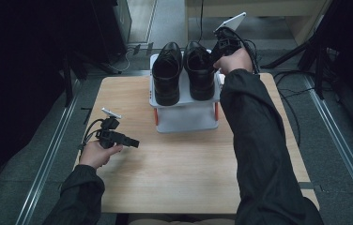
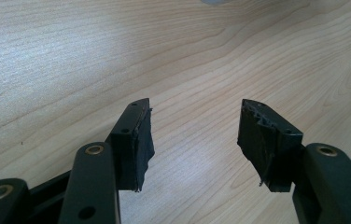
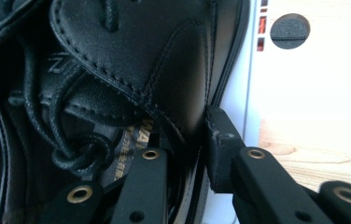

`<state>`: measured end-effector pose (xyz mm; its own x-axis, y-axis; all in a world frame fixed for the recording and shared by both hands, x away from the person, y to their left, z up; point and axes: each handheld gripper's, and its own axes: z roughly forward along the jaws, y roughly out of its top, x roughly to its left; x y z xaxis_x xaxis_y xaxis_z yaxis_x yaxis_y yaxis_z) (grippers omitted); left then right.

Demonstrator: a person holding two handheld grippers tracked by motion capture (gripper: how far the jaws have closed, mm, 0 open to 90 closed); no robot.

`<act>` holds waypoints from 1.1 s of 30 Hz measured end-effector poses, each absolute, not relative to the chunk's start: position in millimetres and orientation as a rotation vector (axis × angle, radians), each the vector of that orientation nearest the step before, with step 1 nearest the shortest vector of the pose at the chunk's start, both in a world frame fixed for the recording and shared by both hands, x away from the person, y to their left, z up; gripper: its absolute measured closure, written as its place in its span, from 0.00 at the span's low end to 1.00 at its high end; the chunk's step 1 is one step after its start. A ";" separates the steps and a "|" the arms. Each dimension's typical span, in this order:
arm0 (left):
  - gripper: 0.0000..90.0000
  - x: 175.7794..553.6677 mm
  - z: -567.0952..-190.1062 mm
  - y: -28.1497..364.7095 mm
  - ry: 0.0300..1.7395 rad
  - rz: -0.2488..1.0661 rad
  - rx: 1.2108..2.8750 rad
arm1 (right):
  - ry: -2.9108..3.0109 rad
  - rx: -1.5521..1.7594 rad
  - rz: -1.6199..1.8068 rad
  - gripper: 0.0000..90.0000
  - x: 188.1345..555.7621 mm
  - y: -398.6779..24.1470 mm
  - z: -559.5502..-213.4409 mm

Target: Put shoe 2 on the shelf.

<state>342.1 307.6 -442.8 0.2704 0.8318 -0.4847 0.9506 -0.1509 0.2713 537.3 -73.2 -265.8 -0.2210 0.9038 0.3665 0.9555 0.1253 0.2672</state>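
Observation:
Two black leather lace-up shoes stand side by side on a white shoe rack (image 1: 186, 119) at the back of the wooden table: the left shoe (image 1: 167, 72) and the right shoe (image 1: 199, 70). My right gripper (image 1: 217, 58) is at the right shoe's opening. In the right gripper view, the gripper (image 3: 185, 135) straddles that shoe's side wall (image 3: 164, 46), one jaw inside by the laces and one outside beside the rack's white edge (image 3: 253, 93). The pads do not seem to press on the leather. My left gripper (image 1: 134, 143) hovers low over the table's left side, open (image 2: 194, 135) and empty.
The wooden table (image 1: 179, 173) has bare room in front of the rack. Metal floor rails (image 1: 48, 159) run along both sides of the table. Cables and a dark stand (image 1: 315, 51) lie on the floor at the back right, dark equipment at the back left.

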 end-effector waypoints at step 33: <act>0.49 341.5 -443.9 305.4 1.608 -0.273 2.035 | -2.252 -1.820 -0.810 0.71 516.4 -80.5 -244.2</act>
